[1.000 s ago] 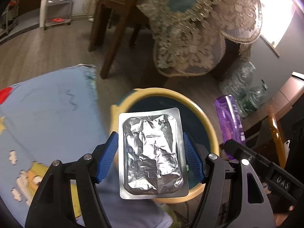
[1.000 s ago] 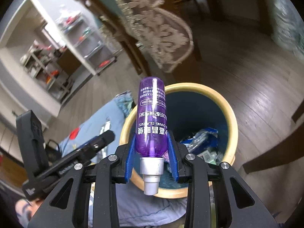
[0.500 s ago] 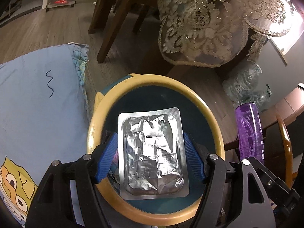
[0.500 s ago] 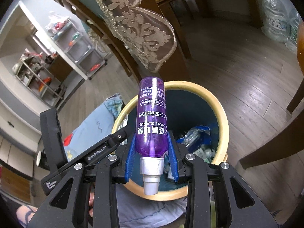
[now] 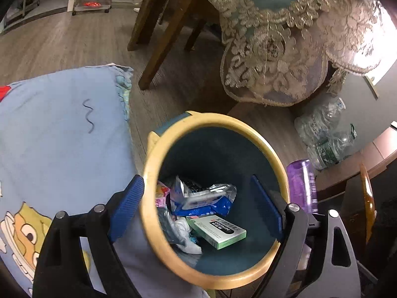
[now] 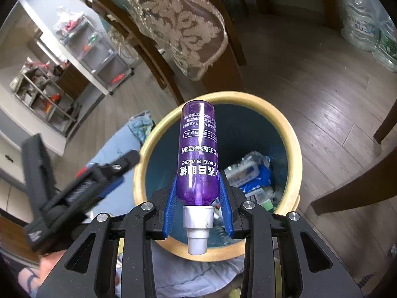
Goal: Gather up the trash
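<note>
Both my wrist cams look down, close over the trash bin (image 5: pixel 148 198) (image 6: pixel 295 173), shared by both

The left hand-held gripper (image 5: pixel 198 208) hangs spread wide and empty; the right hand-held gripper (image 6: pixel 198 198) is clamped, tilted downward.

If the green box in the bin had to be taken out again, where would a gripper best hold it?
Probably the green box by its two long edges, coming straight down through the bin opening: it lies flat on top, and wrappers crowd its left end.
</note>
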